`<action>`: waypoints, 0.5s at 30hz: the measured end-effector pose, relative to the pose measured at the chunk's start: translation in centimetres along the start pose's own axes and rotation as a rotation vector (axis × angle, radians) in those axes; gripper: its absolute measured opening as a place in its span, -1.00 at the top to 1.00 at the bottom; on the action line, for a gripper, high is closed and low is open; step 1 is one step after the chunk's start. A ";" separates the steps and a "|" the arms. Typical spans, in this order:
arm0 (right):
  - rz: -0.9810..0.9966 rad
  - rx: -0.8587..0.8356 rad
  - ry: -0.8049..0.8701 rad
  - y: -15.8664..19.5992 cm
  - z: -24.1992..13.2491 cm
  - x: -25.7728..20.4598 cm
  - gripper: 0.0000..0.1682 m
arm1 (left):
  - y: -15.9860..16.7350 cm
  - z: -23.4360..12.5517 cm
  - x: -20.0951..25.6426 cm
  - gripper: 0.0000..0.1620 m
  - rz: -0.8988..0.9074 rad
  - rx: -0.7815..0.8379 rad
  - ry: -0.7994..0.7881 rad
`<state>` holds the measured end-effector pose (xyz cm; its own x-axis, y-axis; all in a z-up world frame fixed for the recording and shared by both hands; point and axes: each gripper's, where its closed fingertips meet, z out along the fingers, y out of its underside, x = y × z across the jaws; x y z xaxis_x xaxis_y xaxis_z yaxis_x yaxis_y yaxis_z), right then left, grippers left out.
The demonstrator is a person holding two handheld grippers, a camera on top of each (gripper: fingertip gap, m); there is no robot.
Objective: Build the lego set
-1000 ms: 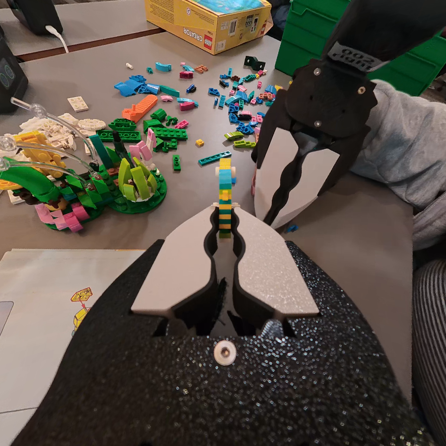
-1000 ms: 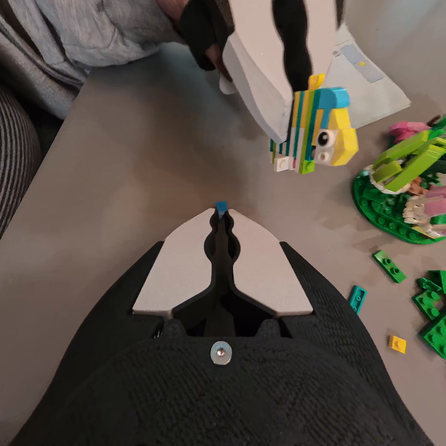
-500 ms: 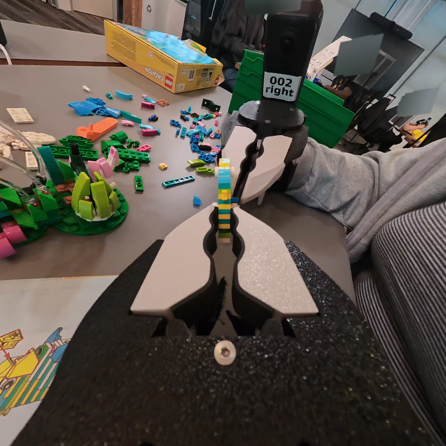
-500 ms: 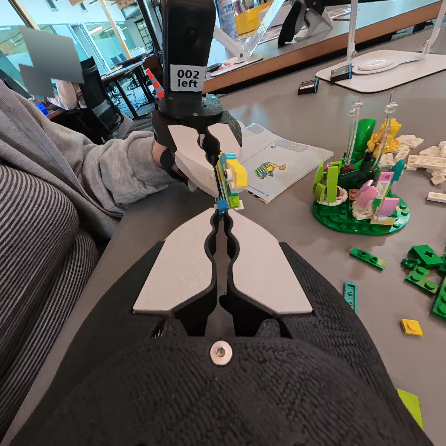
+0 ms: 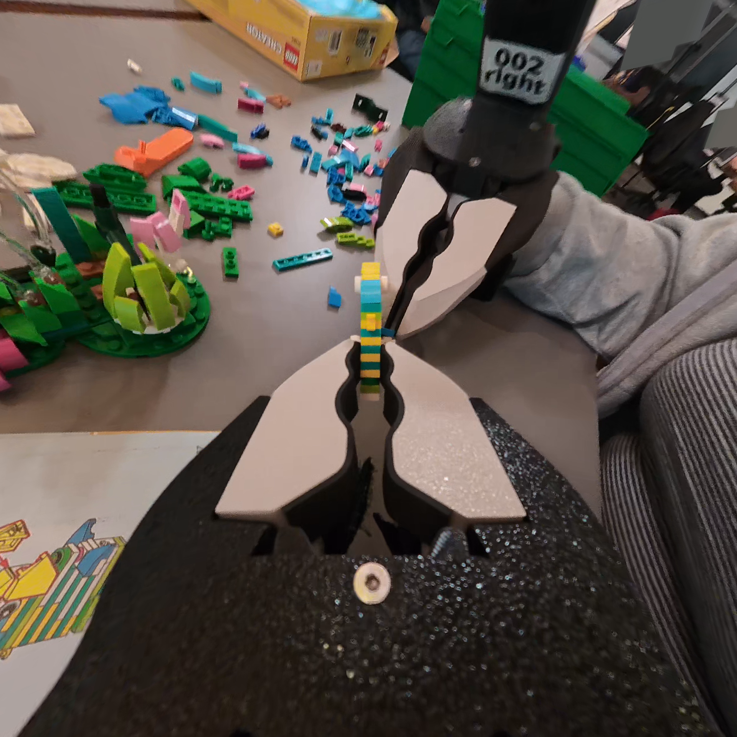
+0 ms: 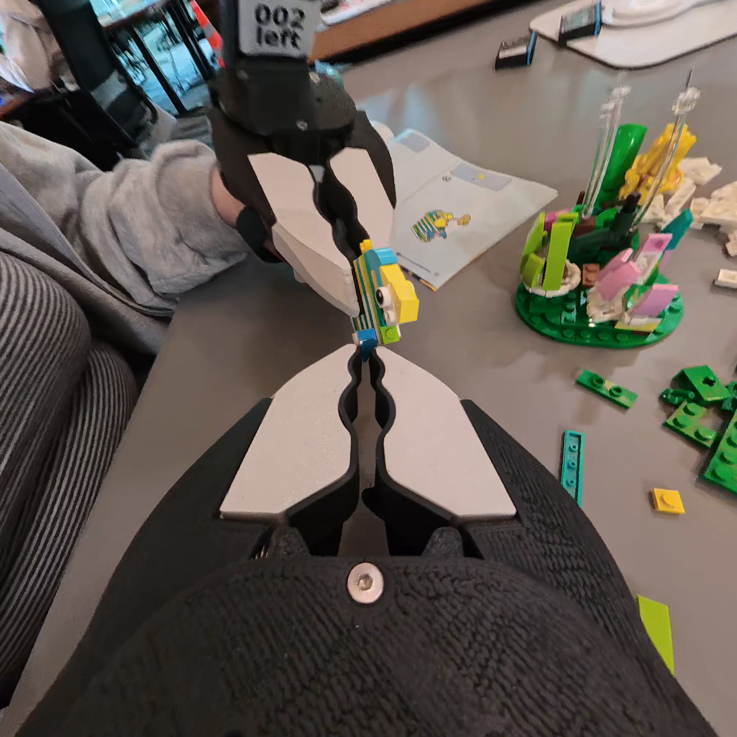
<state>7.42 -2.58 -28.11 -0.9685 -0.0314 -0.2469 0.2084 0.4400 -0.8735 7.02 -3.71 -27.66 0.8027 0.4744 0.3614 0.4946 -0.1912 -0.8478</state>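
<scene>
My left gripper (image 5: 370, 353) is shut on a small striped lego fish (image 5: 370, 319), yellow, teal and green, and holds it above the grey table. In the right wrist view the fish (image 6: 385, 295) shows a yellow head and an eye, gripped by the left gripper (image 6: 355, 303). My right gripper (image 6: 365, 353) is shut on a small blue piece (image 6: 366, 346) that touches the fish's underside. In the left wrist view the right gripper (image 5: 393, 333) comes down from above right, its tip against the fish's side.
A green lego base with plants (image 6: 598, 315) stands left of the fish in the left wrist view (image 5: 139, 319). An instruction booklet (image 5: 79, 478) lies near. Loose bricks (image 5: 343, 171), a yellow box (image 5: 311, 36) and a green crate (image 5: 590, 119) lie beyond. A person's grey sleeve (image 5: 598, 271) is right. My left and right fingertips are right by each other.
My right gripper lifted the blue piece off the table and brought it to the fish's underside. Both grippers have closed in on each other; the fish stays gripped.
</scene>
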 end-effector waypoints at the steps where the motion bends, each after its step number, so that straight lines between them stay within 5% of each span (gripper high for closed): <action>1: 0.008 -0.034 0.009 0.4 0.1 0.1 0.97 | 0.4 0.2 -0.1 0.90 -0.011 -0.028 -0.009; 7: 0.081 -0.191 0.017 2.3 0.8 0.1 0.97 | 2.0 0.9 -0.4 0.90 -0.120 -0.140 -0.013; 15: 0.067 -0.293 -0.020 3.4 1.0 -0.3 1.00 | 2.6 1.2 -0.1 0.90 -0.043 -0.186 -0.015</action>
<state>8.57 -2.03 -31.41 -0.9505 -0.0101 -0.3105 0.2207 0.6815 -0.6977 7.80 -3.23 -30.38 0.7750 0.4980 0.3891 0.5830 -0.3255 -0.7445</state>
